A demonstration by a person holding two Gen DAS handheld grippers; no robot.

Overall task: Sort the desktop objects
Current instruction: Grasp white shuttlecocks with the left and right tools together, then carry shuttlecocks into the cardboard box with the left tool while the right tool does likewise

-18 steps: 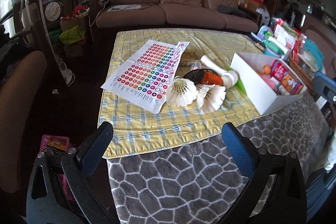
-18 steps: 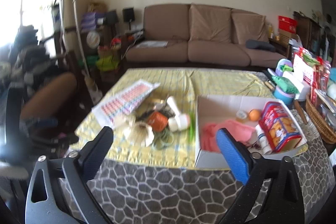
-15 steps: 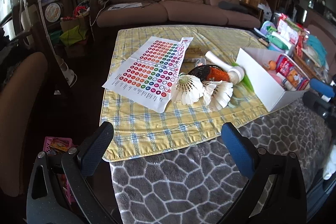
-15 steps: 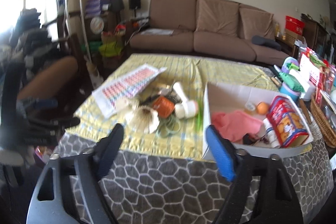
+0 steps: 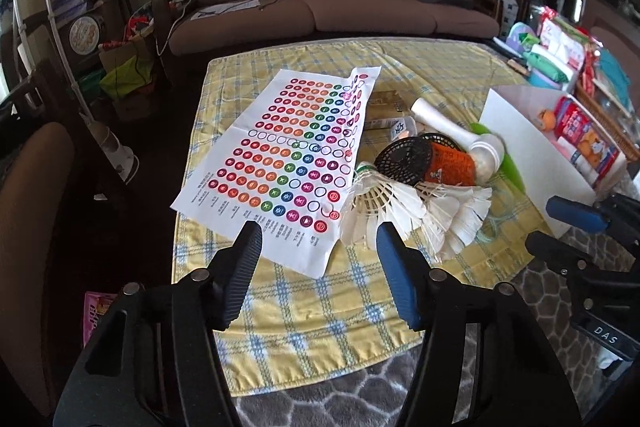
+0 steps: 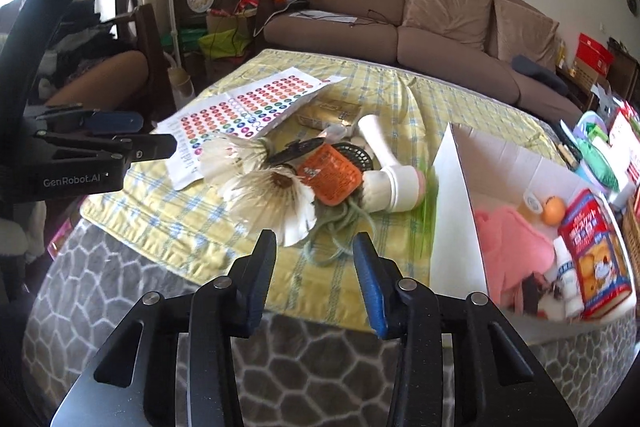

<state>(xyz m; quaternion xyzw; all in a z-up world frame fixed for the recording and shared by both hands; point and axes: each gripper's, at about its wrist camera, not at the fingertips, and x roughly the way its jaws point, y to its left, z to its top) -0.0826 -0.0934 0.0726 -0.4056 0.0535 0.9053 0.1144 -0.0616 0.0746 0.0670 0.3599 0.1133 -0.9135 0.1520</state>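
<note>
Both grippers, left gripper (image 5: 318, 249) and right gripper (image 6: 314, 251), hover parted and empty; box (image 6: 456, 211) partly filled, while shuttlecocks (image 6: 272, 201), sticker sheet (image 5: 288, 155) and brush (image 6: 384, 167) await sorting on the surface.

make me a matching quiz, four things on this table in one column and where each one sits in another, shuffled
Things:
1. sticker sheet
2. pink cloth
3. shuttlecocks
4. orange ball

Places:
A. inside the white box, near its front
B. flat on the yellow cloth, at the left end of the pile
C. inside the white box, towards the back, beside the red tin
D. on the yellow cloth, at the near edge of the pile

Pairs: 1-B, 2-A, 3-D, 4-C
</note>
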